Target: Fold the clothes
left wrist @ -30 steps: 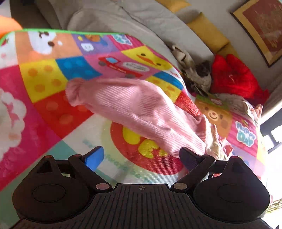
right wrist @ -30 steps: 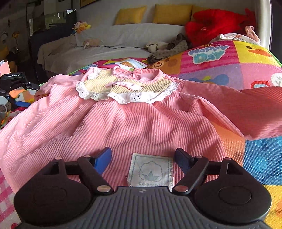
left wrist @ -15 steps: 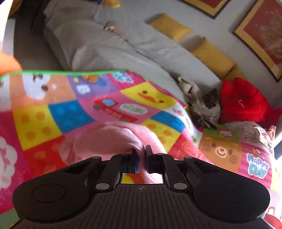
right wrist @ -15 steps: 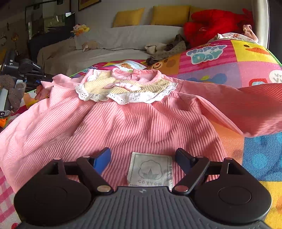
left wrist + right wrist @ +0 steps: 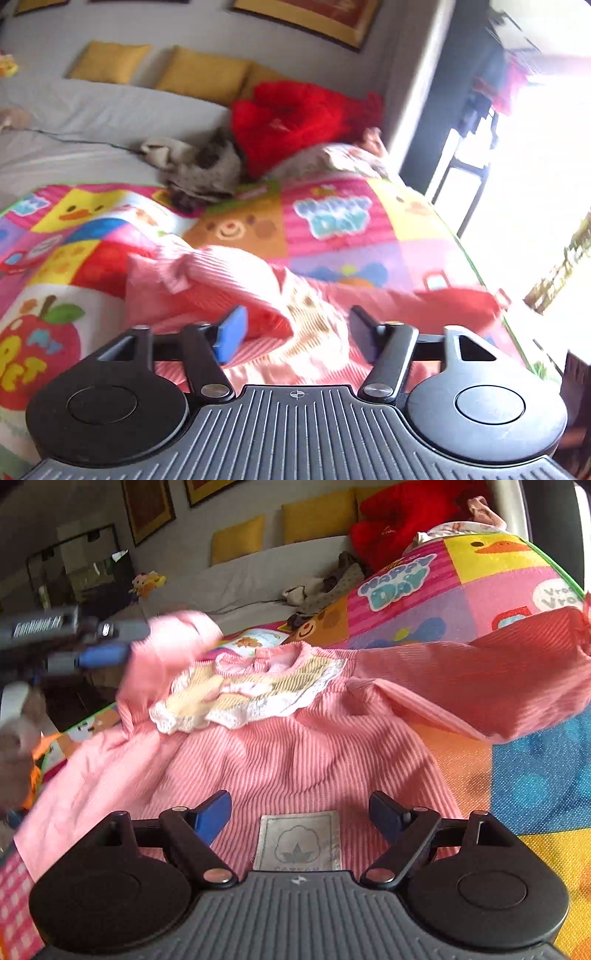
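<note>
Two grippers work over one pink ribbed baby dress spread on a bright patchwork play mat; in the right wrist view the right gripper hovers low at the bottom centre, fingers spread wide and empty, just above the grey cotton patch at the hem; at the left of that frame the left gripper meets the lifted pink sleeve, blurred, its grip there unclear; in its own view the left gripper stands wide open over bunched pink cloth; a red cushion lies behind.
</note>
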`<action>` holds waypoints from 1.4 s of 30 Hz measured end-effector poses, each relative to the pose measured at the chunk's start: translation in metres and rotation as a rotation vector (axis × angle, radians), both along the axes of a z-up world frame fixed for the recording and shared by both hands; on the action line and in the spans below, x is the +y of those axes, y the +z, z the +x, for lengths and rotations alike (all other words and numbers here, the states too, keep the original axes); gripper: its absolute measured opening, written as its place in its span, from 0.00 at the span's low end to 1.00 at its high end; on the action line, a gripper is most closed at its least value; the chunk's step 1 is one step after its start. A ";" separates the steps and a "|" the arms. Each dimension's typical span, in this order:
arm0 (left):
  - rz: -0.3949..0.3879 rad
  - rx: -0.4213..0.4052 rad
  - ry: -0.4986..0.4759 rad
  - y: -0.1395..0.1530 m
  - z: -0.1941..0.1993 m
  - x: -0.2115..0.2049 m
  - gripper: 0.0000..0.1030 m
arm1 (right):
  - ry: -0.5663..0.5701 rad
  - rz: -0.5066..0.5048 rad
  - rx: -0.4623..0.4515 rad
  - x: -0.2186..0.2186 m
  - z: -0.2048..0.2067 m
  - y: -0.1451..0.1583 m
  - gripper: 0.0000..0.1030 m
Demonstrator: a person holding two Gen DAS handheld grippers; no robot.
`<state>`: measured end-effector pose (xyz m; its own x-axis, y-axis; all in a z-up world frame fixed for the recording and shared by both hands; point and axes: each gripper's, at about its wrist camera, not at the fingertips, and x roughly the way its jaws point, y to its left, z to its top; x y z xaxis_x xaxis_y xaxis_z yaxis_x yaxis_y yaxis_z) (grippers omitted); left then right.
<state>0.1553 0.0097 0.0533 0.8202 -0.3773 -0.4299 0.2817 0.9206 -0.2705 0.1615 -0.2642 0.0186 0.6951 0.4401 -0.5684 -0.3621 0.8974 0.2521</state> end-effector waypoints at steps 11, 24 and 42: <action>0.187 0.044 0.151 -0.027 -0.016 0.014 0.92 | 0.147 0.011 -0.075 0.084 0.068 0.055 0.80; 0.263 0.163 0.255 -0.053 0.001 0.046 0.95 | 0.334 -0.489 -0.248 0.239 0.111 0.035 0.16; 0.312 0.256 0.433 -0.055 0.025 0.090 0.95 | 0.061 -0.242 -0.001 0.096 0.149 0.002 0.31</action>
